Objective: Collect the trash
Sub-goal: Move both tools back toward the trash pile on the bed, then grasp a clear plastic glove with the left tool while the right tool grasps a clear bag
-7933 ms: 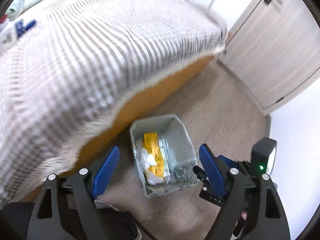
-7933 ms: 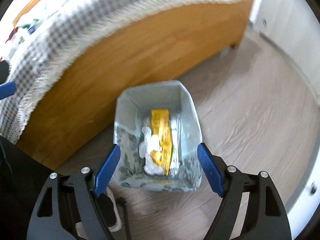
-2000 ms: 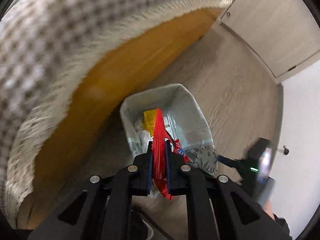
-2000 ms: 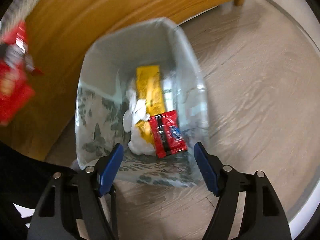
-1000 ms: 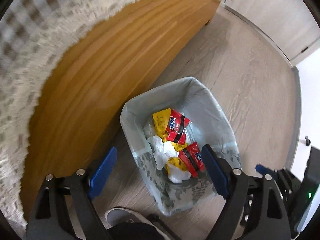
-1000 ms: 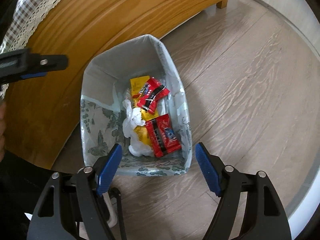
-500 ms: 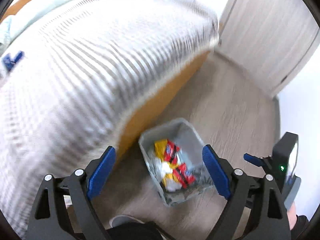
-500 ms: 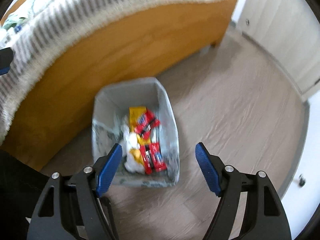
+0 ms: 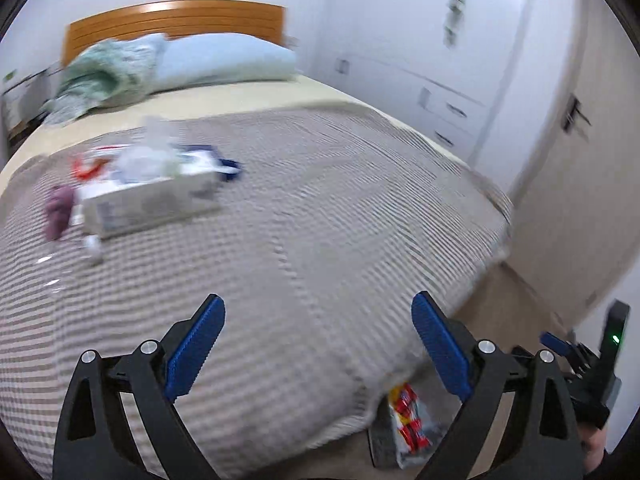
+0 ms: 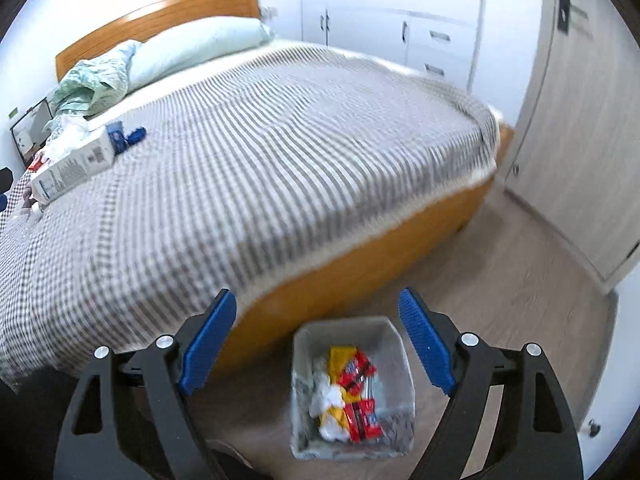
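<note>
A small lined bin [image 10: 394,364] stands on the floor by the bed's wooden side; red and yellow wrappers [image 10: 354,384] and white tissue lie in it. In the left wrist view the bin [image 9: 434,416] peeks out under the blanket's edge. My left gripper [image 9: 318,344] hangs open over the striped blanket with nothing between its blue pads. My right gripper [image 10: 316,338] is above the bin, its jaws opening and empty. A tissue box [image 9: 148,196] lies on the bed's far left with a red wrapper [image 9: 86,168], a purple scrap [image 9: 60,210] and blue pieces [image 9: 228,166] around it.
The bed [image 10: 260,140] fills most of both views, with pillows [image 10: 196,48] and a crumpled green cloth [image 10: 94,76] at the wooden headboard. White cupboards [image 10: 420,12] and a door [image 10: 580,120] stand beyond it. Wooden floor [image 10: 500,280] runs to the right of the bin.
Both grippers have risen away from the bin and tilted up, so the bed top and room come into view. The bin has shrunk to the bottom of both pictures.
</note>
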The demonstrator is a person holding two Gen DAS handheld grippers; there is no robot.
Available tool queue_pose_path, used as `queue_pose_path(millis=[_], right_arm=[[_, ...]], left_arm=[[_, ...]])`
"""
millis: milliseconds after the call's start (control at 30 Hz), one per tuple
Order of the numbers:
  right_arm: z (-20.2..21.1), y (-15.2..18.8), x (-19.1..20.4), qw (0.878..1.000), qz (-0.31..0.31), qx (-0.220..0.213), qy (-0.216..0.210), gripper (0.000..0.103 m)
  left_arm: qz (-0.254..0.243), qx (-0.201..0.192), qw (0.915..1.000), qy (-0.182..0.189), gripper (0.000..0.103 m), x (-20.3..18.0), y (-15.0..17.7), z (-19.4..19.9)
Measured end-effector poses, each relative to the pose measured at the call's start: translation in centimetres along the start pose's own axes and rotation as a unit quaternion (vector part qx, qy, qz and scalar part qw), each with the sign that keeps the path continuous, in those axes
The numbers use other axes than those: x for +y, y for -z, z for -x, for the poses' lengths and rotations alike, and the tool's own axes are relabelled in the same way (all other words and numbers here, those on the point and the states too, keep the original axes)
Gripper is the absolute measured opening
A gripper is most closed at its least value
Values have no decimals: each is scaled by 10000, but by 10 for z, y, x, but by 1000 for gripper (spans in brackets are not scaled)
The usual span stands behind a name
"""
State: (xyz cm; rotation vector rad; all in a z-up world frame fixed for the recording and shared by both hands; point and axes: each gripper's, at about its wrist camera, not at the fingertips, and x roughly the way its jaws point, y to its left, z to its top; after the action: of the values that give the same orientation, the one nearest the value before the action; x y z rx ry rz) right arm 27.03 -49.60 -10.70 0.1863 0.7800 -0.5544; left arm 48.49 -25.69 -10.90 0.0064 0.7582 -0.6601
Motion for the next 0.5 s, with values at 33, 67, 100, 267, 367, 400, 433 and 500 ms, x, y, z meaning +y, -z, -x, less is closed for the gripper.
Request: queue_pose_path(millis=[33, 67, 100, 267, 367, 400, 433, 500], right_arm=[[4, -5, 13, 9998, 147, -95, -8, 80], [6, -8, 23, 9996, 249, -153, -46, 80], [8, -12, 35, 9989, 392, -216, -106, 80], [10, -33, 89, 9957, 813, -351, -287, 80], [8, -48, 113, 9946, 778, -385, -571, 80], [7, -53, 124, 9937, 775, -385, -718, 80], [5, -57, 132, 9928, 794, -391, -802, 80], [5, -63, 152, 9903, 921, -438, -944, 80]], left_arm=[[190, -65, 9998, -45, 91, 22, -2, 3], [461, -131, 9988, -97, 91, 46, -4, 5], [730, -197, 9970, -161, 91, 68, -7, 9], [1679, -489, 9833, -504, 91, 153, -14, 15], [1969, -607, 9773, -498, 90, 196, -24, 13], [2075, -636, 9751, -462, 90, 205, -26, 12], [2263, -686, 9710, -359, 88, 217, -30, 10], [2649, -736, 9614, -122, 80, 239, -39, 4]])
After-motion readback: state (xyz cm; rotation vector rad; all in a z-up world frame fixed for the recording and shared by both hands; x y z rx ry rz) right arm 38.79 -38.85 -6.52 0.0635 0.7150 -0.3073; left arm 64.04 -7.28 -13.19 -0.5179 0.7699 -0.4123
